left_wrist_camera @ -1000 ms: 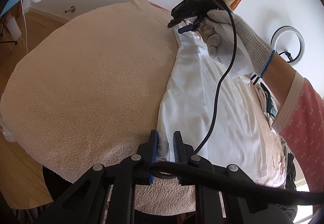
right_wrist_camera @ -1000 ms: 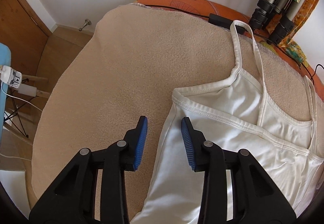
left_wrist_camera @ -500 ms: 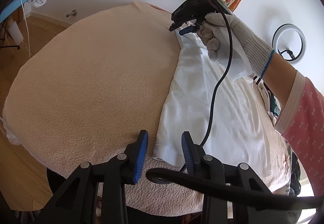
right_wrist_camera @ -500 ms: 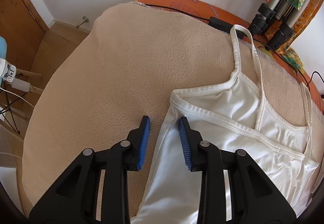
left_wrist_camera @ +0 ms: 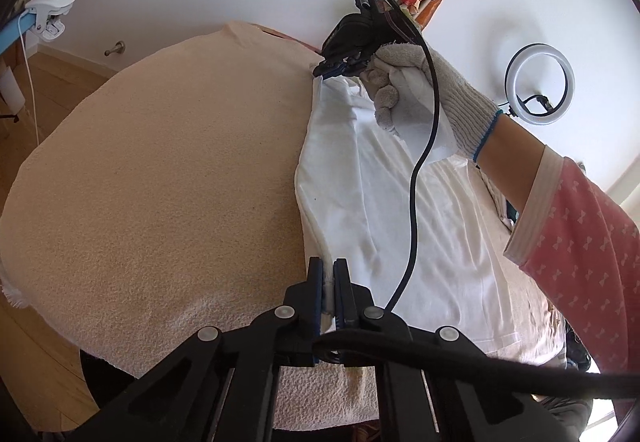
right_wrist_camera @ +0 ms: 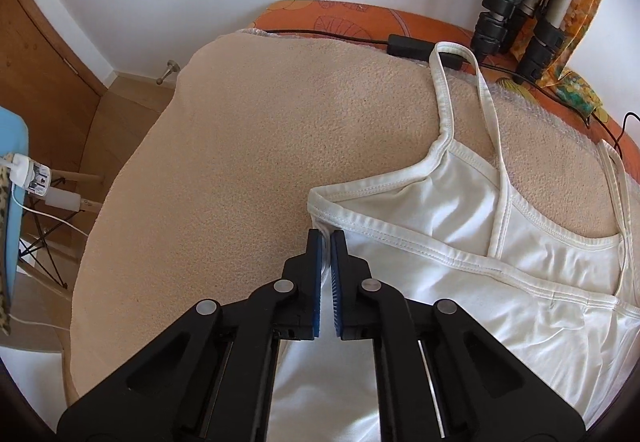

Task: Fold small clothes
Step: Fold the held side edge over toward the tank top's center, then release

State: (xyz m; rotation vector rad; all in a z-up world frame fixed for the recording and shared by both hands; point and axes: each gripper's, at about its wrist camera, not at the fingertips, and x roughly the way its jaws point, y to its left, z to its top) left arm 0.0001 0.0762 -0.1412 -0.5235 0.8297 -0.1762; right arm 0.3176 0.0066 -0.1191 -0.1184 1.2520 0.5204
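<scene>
A white strappy camisole (left_wrist_camera: 384, 194) lies flat on a beige towel-covered table (left_wrist_camera: 168, 170). My left gripper (left_wrist_camera: 328, 267) is shut on the camisole's left side edge near the hem. My right gripper (right_wrist_camera: 326, 238) is shut on the same left edge at the armhole corner, just below the neckline binding; it also shows in the left wrist view (left_wrist_camera: 340, 64), held by a gloved hand. The camisole's thin straps (right_wrist_camera: 460, 90) stretch toward the table's far edge in the right wrist view.
An orange patterned cloth (right_wrist_camera: 360, 14) with a black cable and adapter (right_wrist_camera: 412, 44) lies beyond the towel. Tripod legs (right_wrist_camera: 516, 22) stand at the far right. A ring light (left_wrist_camera: 538, 80) is on the right. A blue chair (right_wrist_camera: 12, 170) and wooden floor lie to the left.
Both grippers have closed from open onto the camisole's left edge: the left near the hem, the right at the armhole corner.
</scene>
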